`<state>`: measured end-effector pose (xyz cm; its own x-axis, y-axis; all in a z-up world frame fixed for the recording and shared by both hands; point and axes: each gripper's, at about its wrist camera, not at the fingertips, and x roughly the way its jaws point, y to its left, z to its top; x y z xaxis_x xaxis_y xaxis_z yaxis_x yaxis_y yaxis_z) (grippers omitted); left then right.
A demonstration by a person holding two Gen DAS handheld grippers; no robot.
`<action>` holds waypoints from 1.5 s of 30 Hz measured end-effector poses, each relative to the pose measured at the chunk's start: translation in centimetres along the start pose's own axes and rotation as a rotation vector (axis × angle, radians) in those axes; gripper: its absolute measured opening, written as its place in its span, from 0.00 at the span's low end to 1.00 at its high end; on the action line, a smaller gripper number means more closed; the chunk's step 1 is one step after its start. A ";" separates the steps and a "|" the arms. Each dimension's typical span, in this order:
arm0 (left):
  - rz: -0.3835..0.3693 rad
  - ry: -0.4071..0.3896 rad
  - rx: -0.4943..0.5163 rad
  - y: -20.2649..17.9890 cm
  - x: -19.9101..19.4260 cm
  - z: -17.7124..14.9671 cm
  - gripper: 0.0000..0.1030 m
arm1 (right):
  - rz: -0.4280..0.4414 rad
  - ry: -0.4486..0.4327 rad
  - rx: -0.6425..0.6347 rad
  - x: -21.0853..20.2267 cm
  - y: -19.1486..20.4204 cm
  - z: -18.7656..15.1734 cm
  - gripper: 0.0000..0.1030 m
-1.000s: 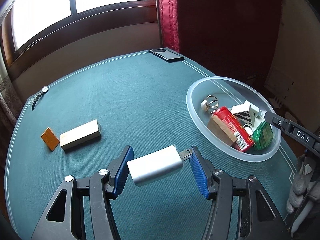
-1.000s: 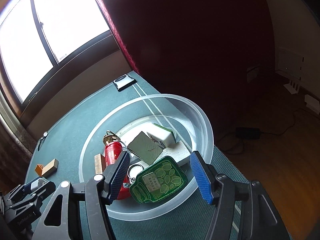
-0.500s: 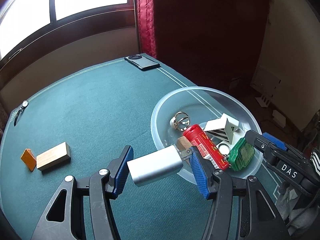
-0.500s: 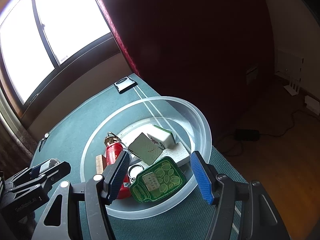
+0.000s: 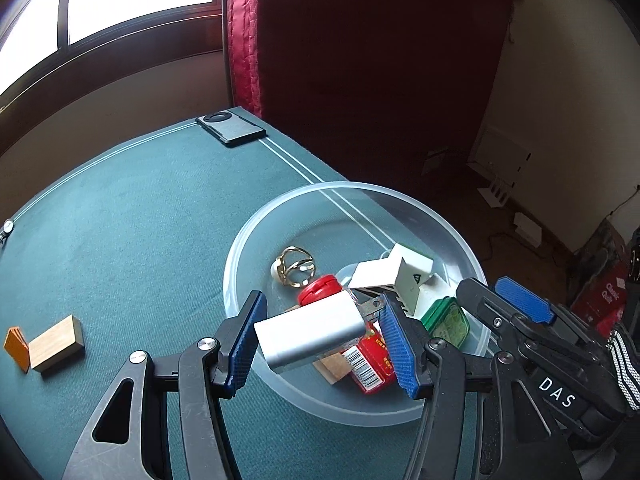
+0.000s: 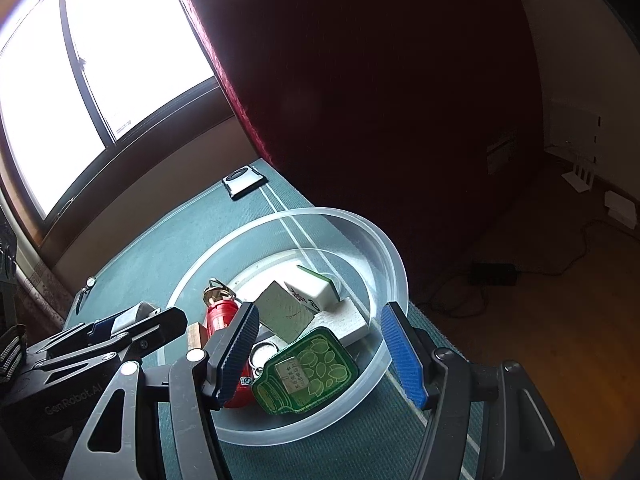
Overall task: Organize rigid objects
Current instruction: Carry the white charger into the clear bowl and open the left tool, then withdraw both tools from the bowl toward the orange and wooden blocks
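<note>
Left tool [image 5: 320,336] clamps the silver charger [image 5: 310,330] lengthwise, prongs twd the right pad, held over the near rim of the clear bowl [image 5: 256,240], prob to drop it in w/ the other bits. Right tool [image 6: 320,356] gapes empty above the bowl; wood block [image 5: 56,344] waits on the table [image 5: 120,220].

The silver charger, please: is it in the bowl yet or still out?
Out: the left claw holds the silver charger above the bowl.
</note>
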<state>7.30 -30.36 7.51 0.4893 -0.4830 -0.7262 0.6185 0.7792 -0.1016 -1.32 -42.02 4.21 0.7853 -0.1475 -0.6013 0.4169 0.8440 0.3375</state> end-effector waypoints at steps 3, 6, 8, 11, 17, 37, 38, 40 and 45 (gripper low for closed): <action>-0.036 -0.005 0.005 -0.5 0.6 0.4 0.57 | -0.009 -0.008 0.010 -0.1 -0.2 0.2 0.65; -0.070 -0.002 -0.010 -0.4 1.2 0.9 0.62 | -0.020 -0.016 0.017 -0.2 -0.4 0.4 0.65; -0.078 -0.006 -0.036 0.2 1.2 0.9 0.64 | -0.023 -0.020 0.018 -0.2 -0.4 0.5 0.65; -0.067 -0.009 -0.054 1.0 0.7 0.7 0.64 | -0.026 -0.027 0.013 -0.3 -0.3 0.5 0.65; -0.029 -0.011 -0.077 2.2 0.1 -0.1 0.64 | -0.020 -0.016 0.002 -0.2 0.1 0.1 0.65; 0.097 -0.007 -0.096 4.8 -1.3 -2.1 0.71 | -0.009 -0.024 -0.088 -0.8 2.8 -1.4 0.73; 0.106 -0.008 -0.100 5.1 -1.3 -2.2 0.72 | -0.007 -0.025 -0.093 -0.9 2.9 -1.6 0.74; 0.125 -0.012 -0.106 5.7 -1.5 -2.3 0.73 | -0.003 -0.023 -0.103 -0.9 3.4 -1.8 0.76; 0.172 -0.019 -0.115 6.7 -2.0 -2.6 0.73 | 0.006 -0.011 -0.118 -0.9 4.3 -2.3 0.78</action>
<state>8.87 -23.11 6.45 0.5938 -0.3460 -0.7264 0.4512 0.8907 -0.0554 -1.33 -37.05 4.54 0.7930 -0.1474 -0.5911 0.3557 0.8997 0.2528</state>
